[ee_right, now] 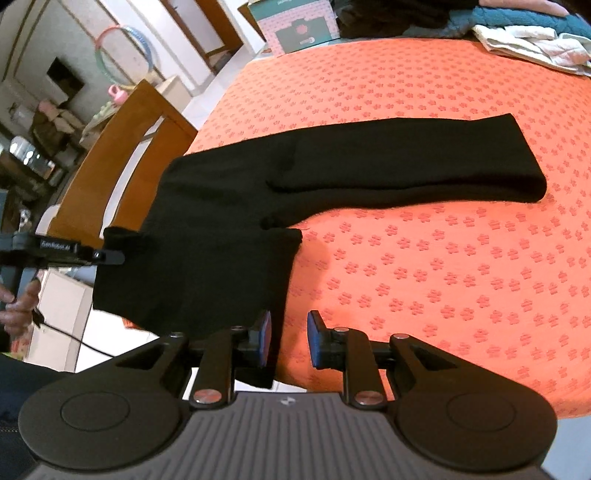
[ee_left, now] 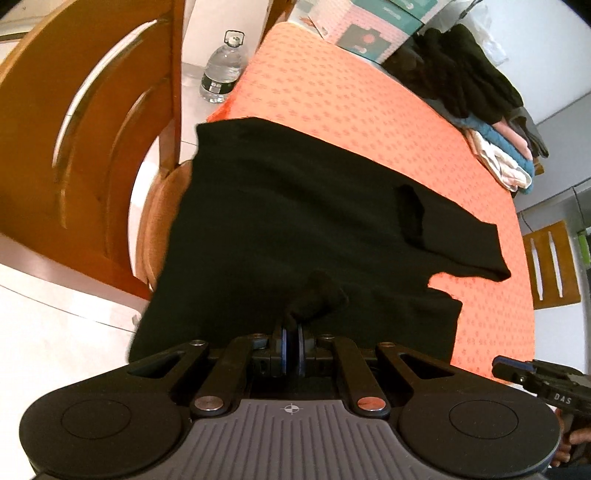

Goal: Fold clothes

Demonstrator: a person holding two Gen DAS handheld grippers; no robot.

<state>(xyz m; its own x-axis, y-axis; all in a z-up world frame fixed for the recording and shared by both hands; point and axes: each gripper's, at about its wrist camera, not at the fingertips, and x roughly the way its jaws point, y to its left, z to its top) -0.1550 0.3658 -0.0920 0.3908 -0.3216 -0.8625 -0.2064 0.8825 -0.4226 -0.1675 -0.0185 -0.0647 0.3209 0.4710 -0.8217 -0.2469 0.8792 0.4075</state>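
Note:
A black garment [ee_left: 295, 221] lies on the orange patterned tablecloth [ee_left: 369, 110], its near part hanging over the table's near edge. One long part stretches right across the cloth in the right wrist view [ee_right: 388, 166]. My left gripper [ee_left: 292, 332] is shut on a pinched fold of the black garment at its near edge. It also shows in the right wrist view [ee_right: 110, 256], at the garment's left edge. My right gripper [ee_right: 289, 338] is open, with the garment's near right edge [ee_right: 273, 295] by its left finger. It shows at the lower right of the left wrist view [ee_left: 496, 367].
A wooden chair [ee_left: 92, 147] stands left of the table. A water bottle [ee_left: 223, 66] is on the floor beyond it. A stack of folded clothes [ee_left: 498, 147] and dark garments [ee_left: 454, 66] sit at the far right. Boxes [ee_right: 295, 22] stand at the far end.

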